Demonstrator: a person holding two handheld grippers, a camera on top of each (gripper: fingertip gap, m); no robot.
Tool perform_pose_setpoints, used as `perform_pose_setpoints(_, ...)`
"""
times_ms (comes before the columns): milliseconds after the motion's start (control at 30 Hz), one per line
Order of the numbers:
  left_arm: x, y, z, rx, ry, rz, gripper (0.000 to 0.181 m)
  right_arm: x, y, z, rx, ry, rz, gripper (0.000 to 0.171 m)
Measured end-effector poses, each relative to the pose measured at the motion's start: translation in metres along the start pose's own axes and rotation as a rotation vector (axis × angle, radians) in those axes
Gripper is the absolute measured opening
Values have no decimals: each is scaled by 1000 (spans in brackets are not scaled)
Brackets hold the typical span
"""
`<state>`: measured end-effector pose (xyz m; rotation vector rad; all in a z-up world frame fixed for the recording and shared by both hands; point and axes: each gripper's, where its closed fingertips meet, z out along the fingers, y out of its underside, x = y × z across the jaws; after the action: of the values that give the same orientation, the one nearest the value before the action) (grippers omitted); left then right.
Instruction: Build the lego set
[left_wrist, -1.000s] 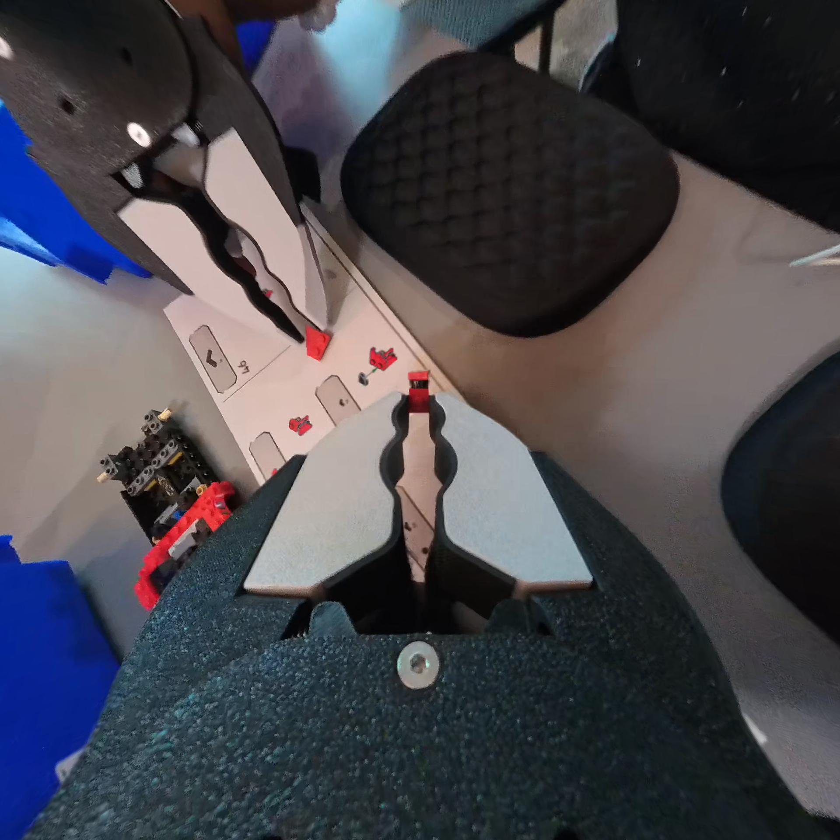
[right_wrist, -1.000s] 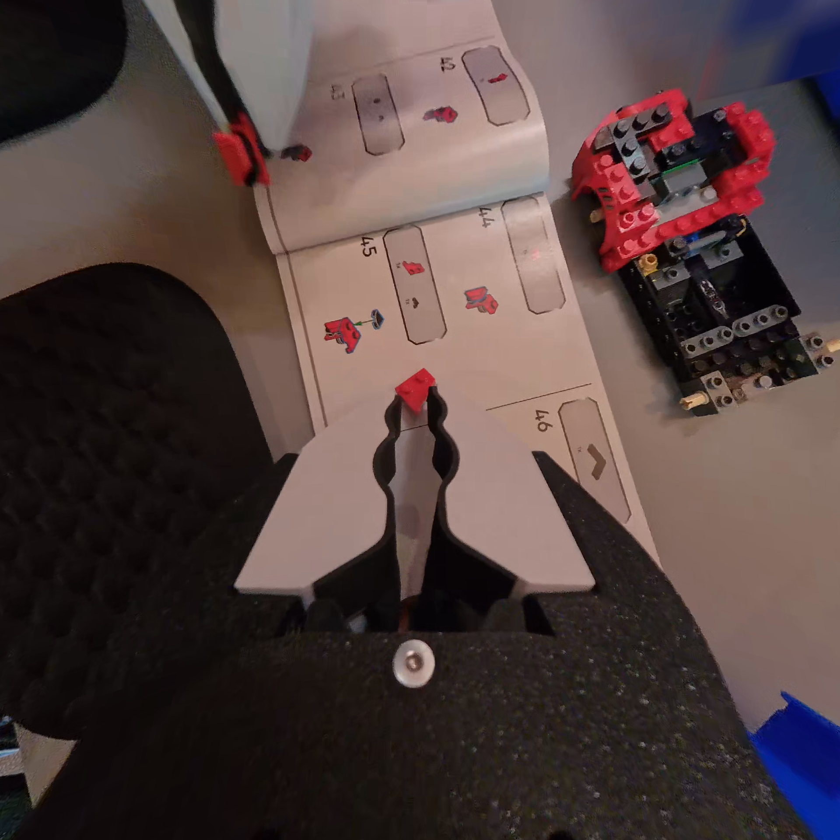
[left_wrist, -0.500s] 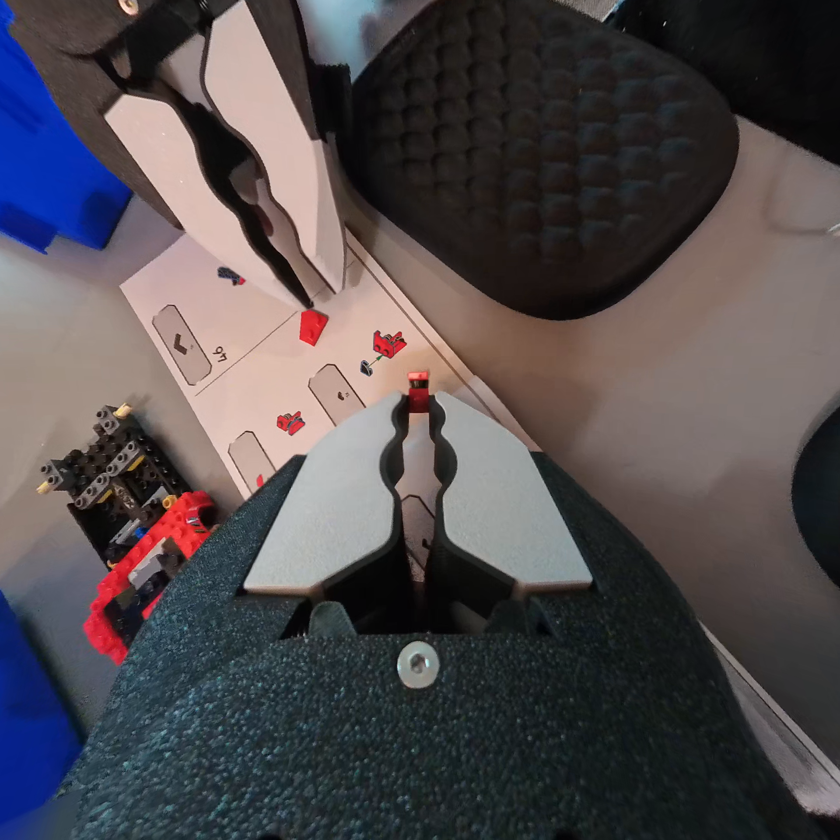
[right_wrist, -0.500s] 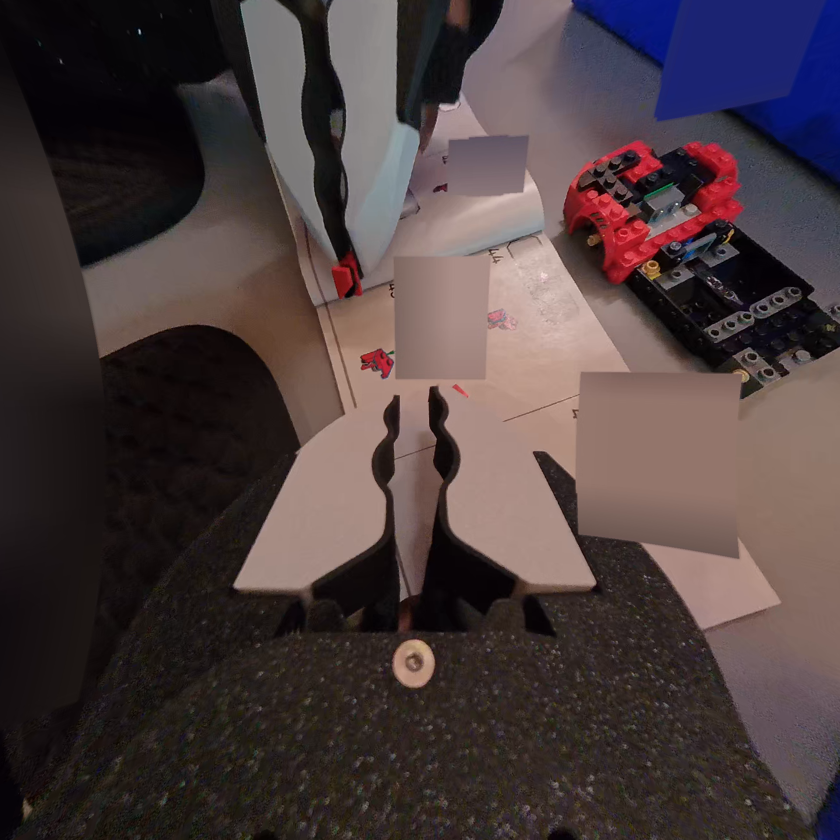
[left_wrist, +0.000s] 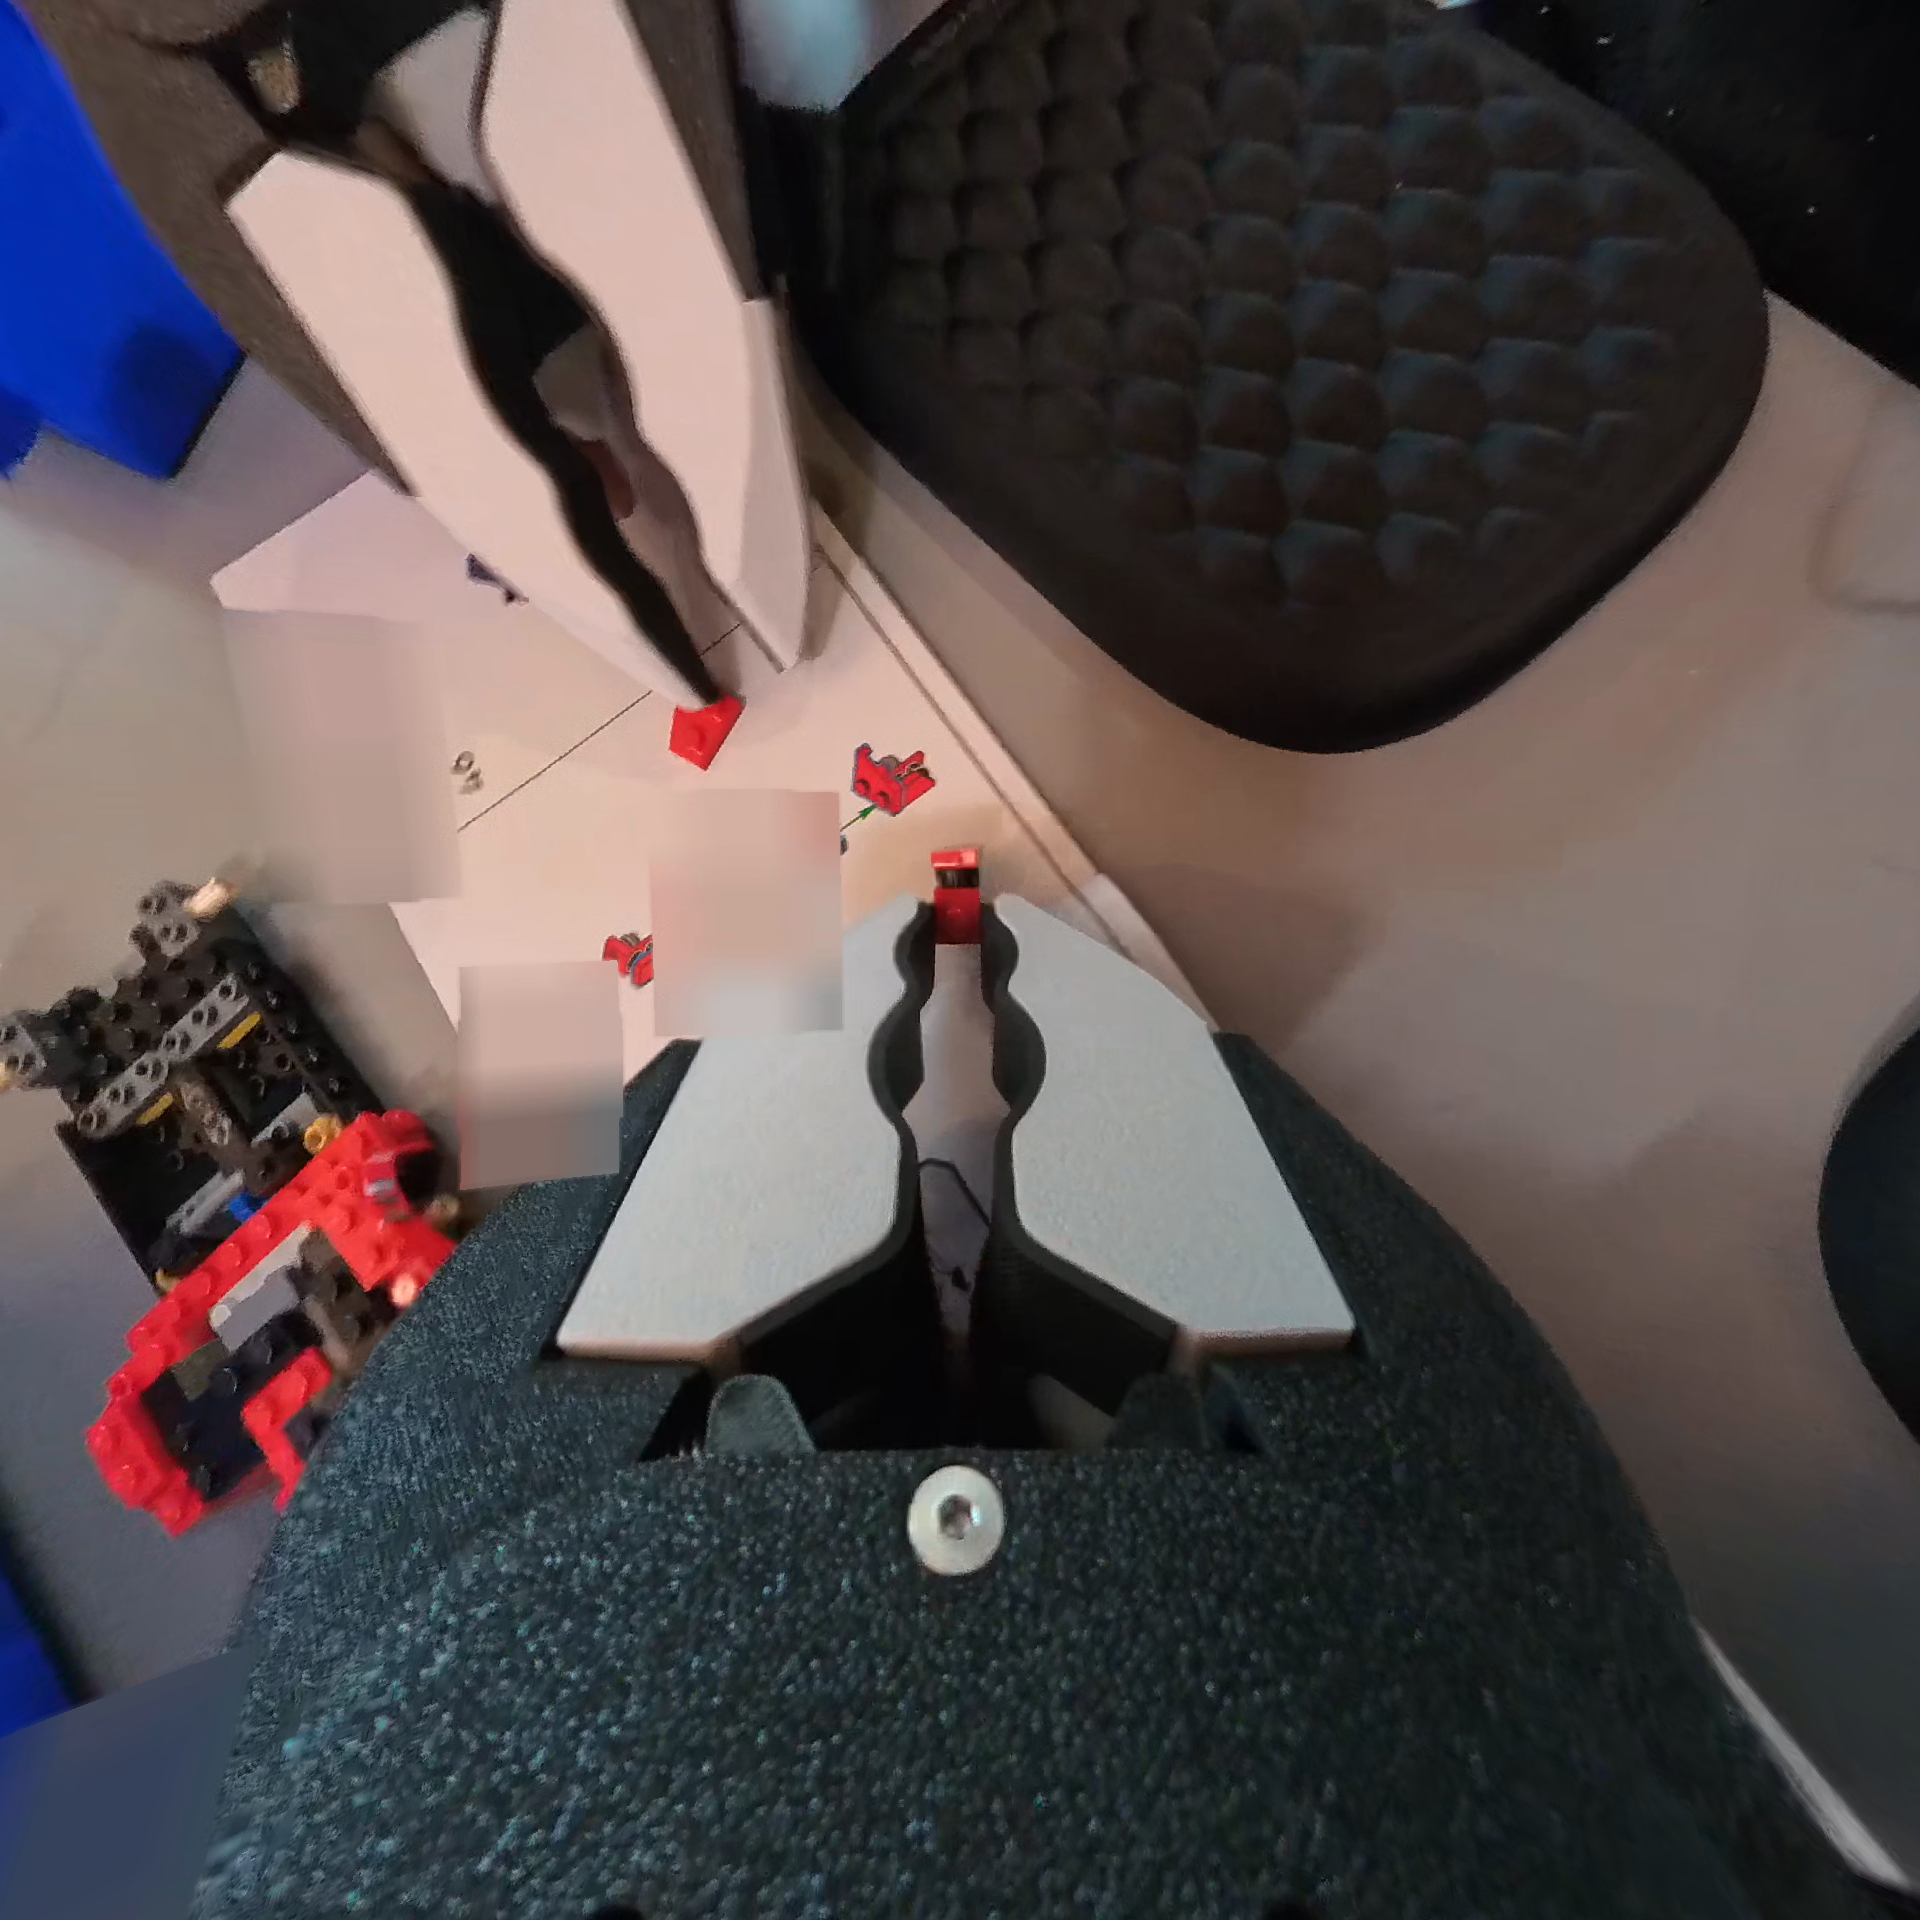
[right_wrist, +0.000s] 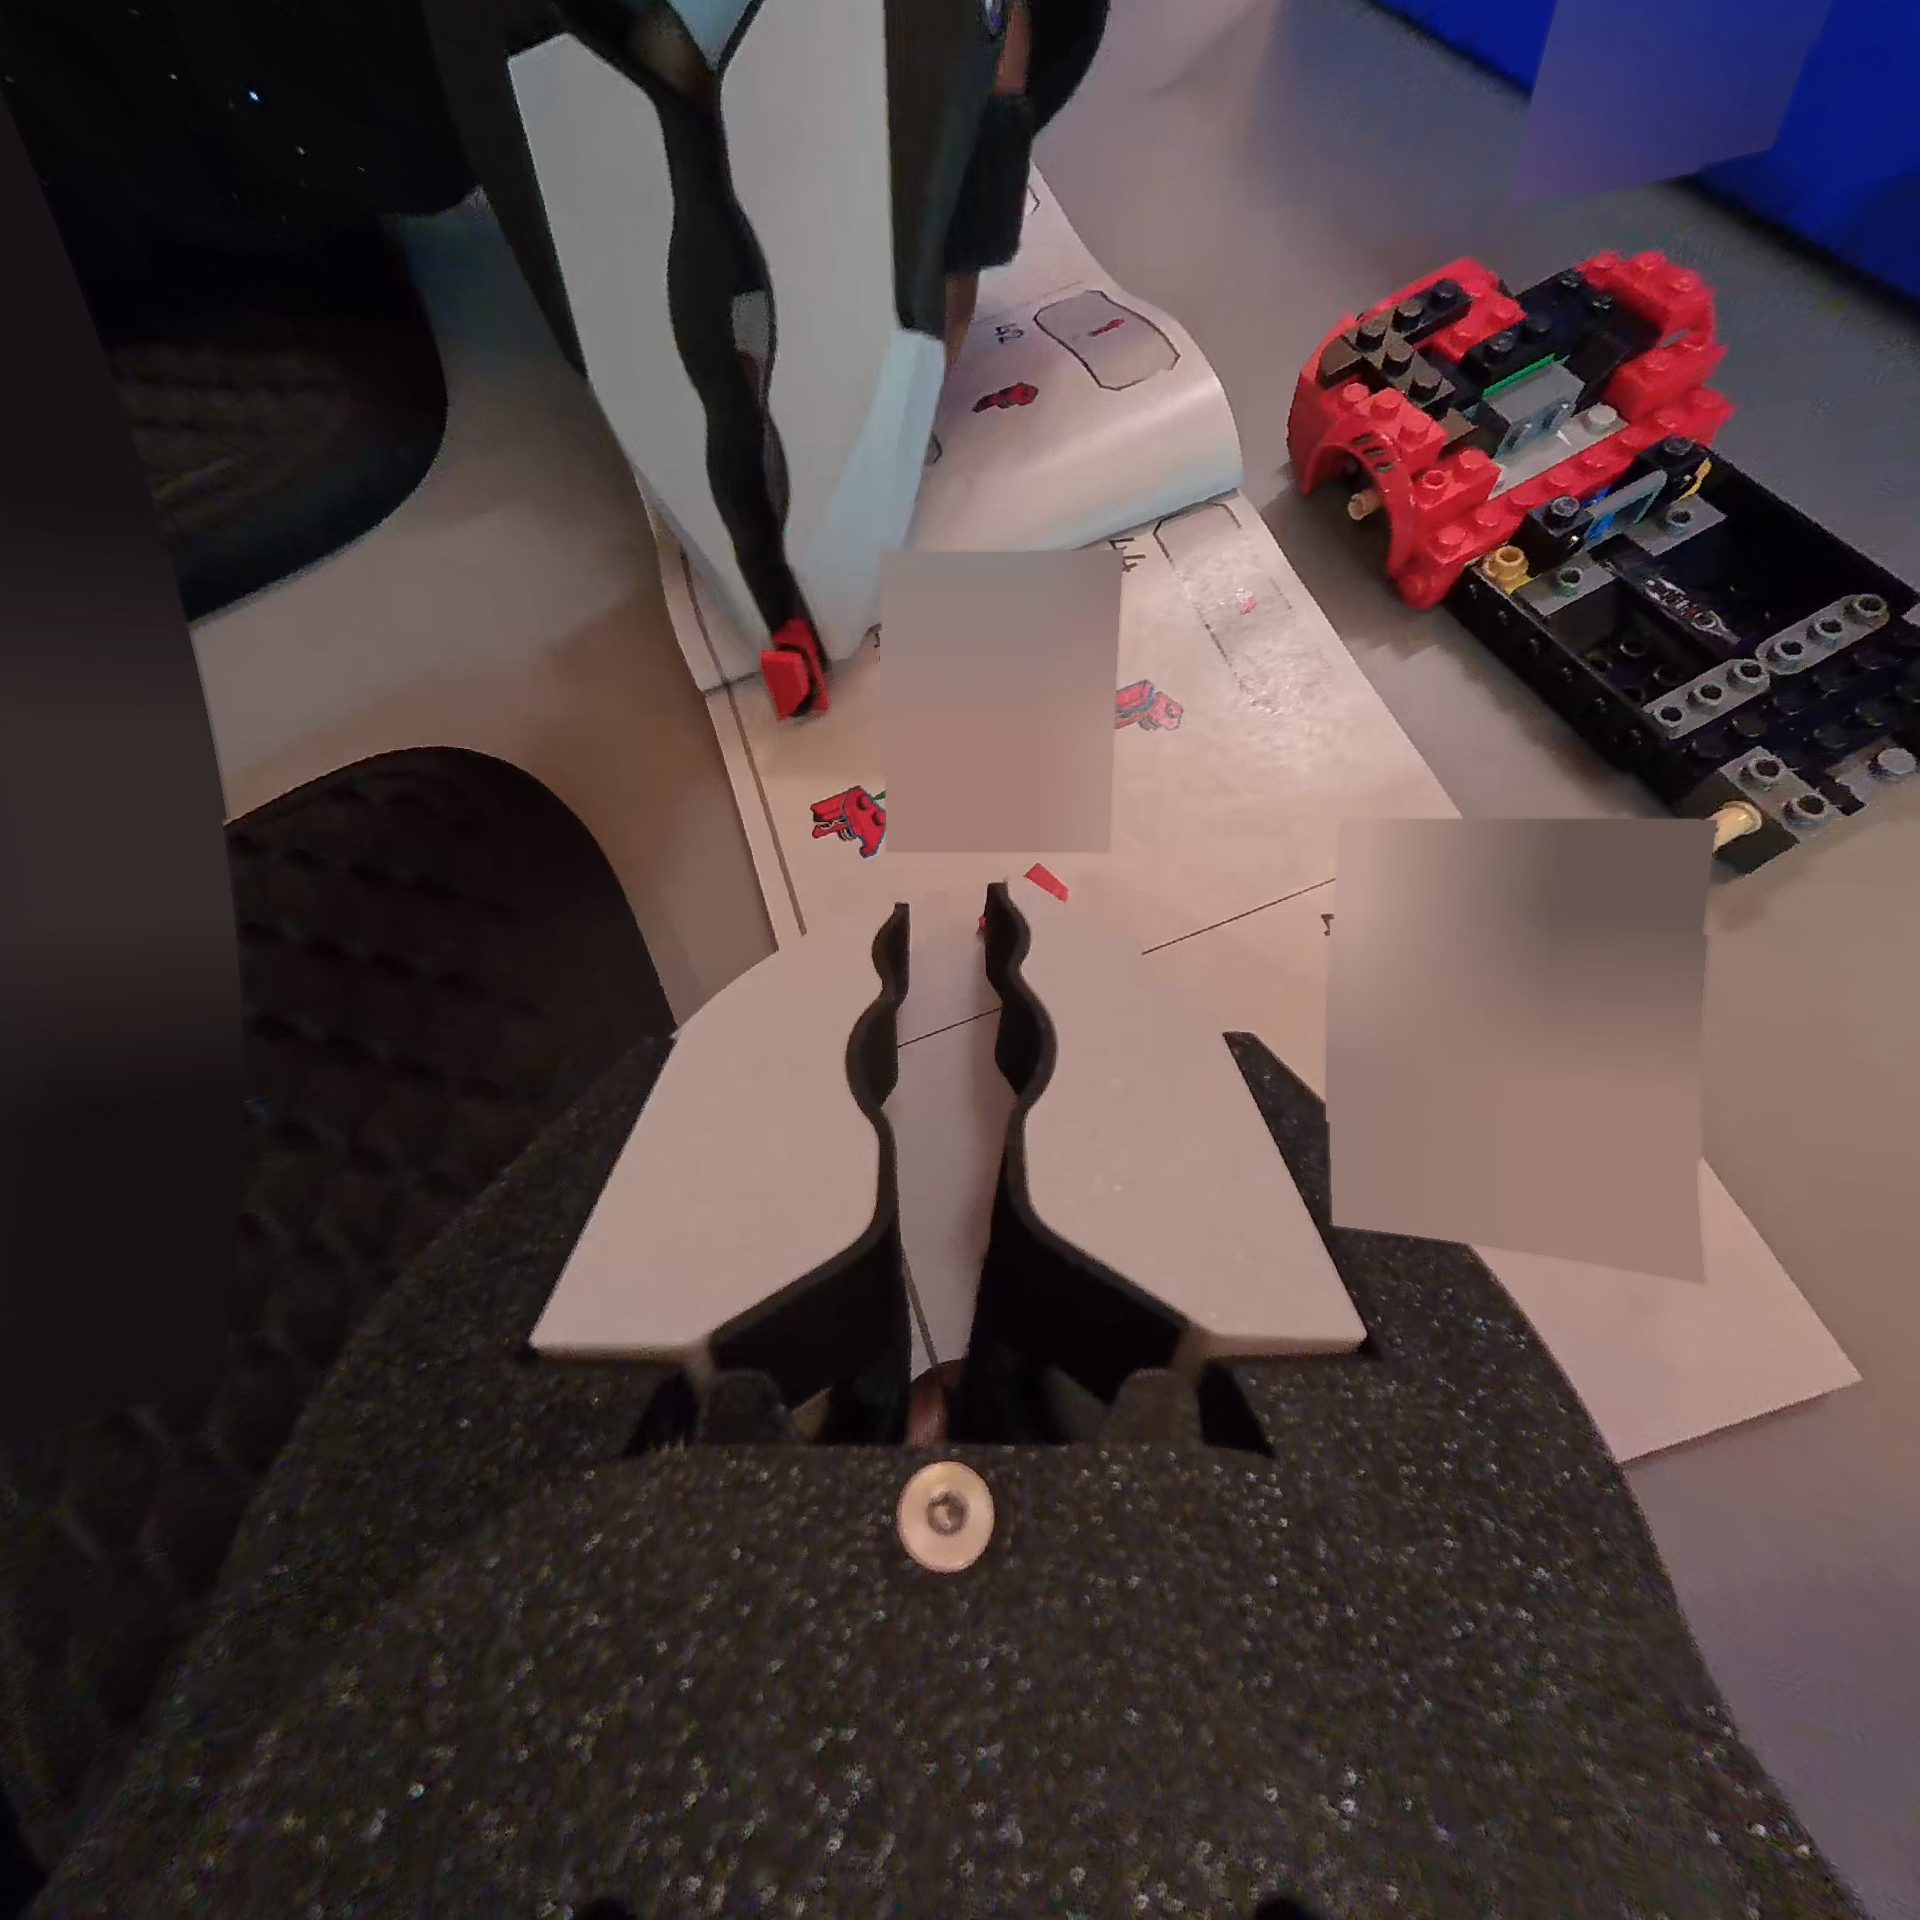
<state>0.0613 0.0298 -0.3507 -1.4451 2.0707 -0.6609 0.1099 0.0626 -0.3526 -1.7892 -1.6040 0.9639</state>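
My left gripper (left_wrist: 956, 912) is shut on a small red lego piece (left_wrist: 956, 873) and holds it just above the open instruction booklet (left_wrist: 582, 800). It also shows in the right wrist view (right_wrist: 795, 649), with the piece (right_wrist: 792, 681) at its tips. My right gripper (right_wrist: 945, 904) is open and empty. A small red brick (right_wrist: 1047, 883) lies on the booklet (right_wrist: 1226, 790) just right of its right fingertip. In the left wrist view the right gripper (left_wrist: 712, 686) hangs right above that brick (left_wrist: 707, 730). The part-built red and black lego car (right_wrist: 1558, 499) sits beside the booklet.
The car also shows in the left wrist view (left_wrist: 239, 1247). A black quilted pad (left_wrist: 1299, 343) lies by the booklet's edge and shows in the right wrist view (right_wrist: 416, 1039). Blue bins (left_wrist: 83, 260) (right_wrist: 1818, 104) stand at the table's edges.
My right gripper has opened and let the red brick go onto the booklet, then tilted lower. My left gripper still holds its red piece and has come closer to the right one.
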Motion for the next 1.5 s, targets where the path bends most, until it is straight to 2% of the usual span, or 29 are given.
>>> perform_pose_setpoints(167,-13,9,-10,-117,-90,-241,7,0,0,0,-2,3,-1,14)
perform_pose_setpoints(300,-7,-13,-20,-17,-106,-300,7,0,0,0,-1,13,-19,14)
perform_pose_setpoints(367,1,-16,-21,-28,-101,-207,7,-1,0,1,-5,16,-29,14)
perform_pose_setpoints(467,2,-11,-19,-92,-122,64,7,-1,1,1,-11,17,-38,14)
perform_pose_setpoints(567,-1,-11,-14,-121,-36,256,7,-1,0,1,-8,17,-37,14)
perform_pose_setpoints(700,-4,-2,-14,-222,137,365,7,-2,-1,0,1,14,-38,14)
perform_pose_setpoints(800,-6,-5,-11,-211,195,430,7,-4,-2,0,4,5,-44,14)
perform_pose_setpoints(1000,-3,-6,-5,-179,223,510,7,-9,-3,-2,-23,-3,-48,14)
perform_pose_setpoints(1100,-1,-12,-6,-136,205,496,7,-18,-17,-2,31,-30,-75,13)
perform_pose_setpoints(1167,-1,-21,-11,-102,171,497,7,-30,-32,-1,97,-98,-41,17)
perform_pose_setpoints(1267,3,-43,-24,-24,113,515,7,-53,-48,-6,160,-294,-12,34)
perform_pose_setpoints(1400,11,-77,-39,64,41,565,7,-76,-71,-16,236,-519,6,35)
perform_pose_setpoints(1500,15,-85,-44,67,19,577,7,-91,-77,-18,218,-625,3,33)
